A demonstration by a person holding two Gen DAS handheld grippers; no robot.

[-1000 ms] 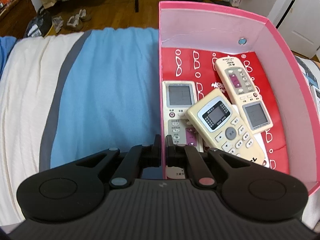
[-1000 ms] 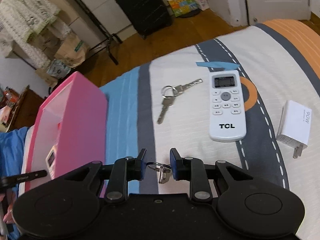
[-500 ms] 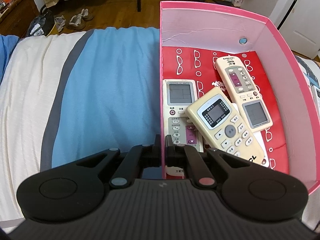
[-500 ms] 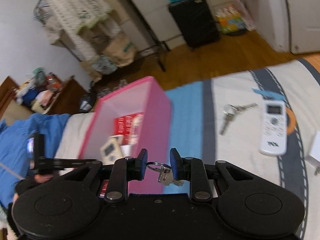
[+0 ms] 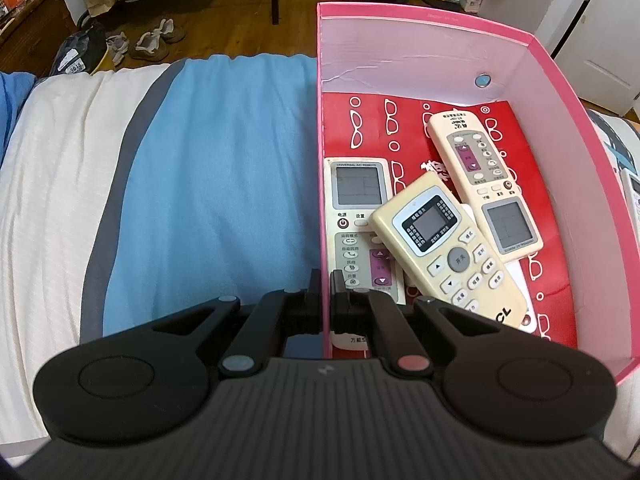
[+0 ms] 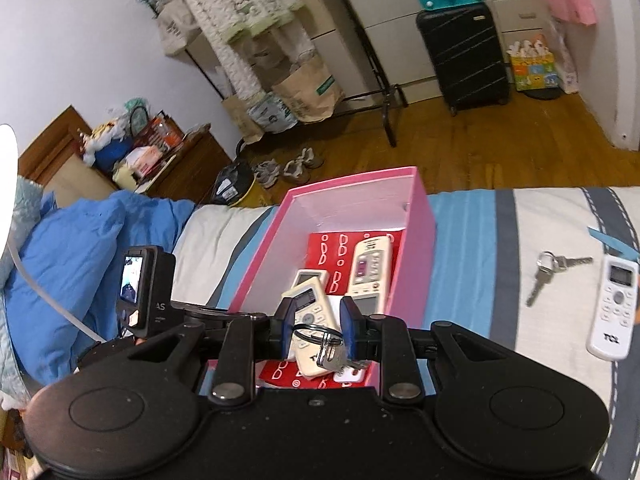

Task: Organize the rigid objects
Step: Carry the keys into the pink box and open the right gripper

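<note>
A pink box (image 5: 560, 92) (image 6: 416, 216) sits on the bed with several cream remotes (image 5: 444, 248) (image 6: 370, 270) lying on a red booklet inside. My left gripper (image 5: 325, 280) is shut on the box's left wall, one finger on each side of it. My right gripper (image 6: 316, 326) hovers over the near end of the box, shut on the ring of a bunch of keys (image 6: 334, 354) that dangles between its blue pads. A second bunch of keys (image 6: 550, 272) and a white TCL remote (image 6: 614, 306) lie on the bedspread to the right.
The bed has a blue, grey and cream striped cover (image 5: 224, 184). A blue pillow (image 6: 76, 264) lies at the left. Beyond the bed are a wooden floor, shoes (image 6: 288, 168), a clothes rack and a black suitcase (image 6: 464, 56). The left gripper's camera (image 6: 146, 290) shows beside the box.
My right gripper has risen and swung left with the keys, from over the bedspread to above the box. The left gripper and box have kept still.
</note>
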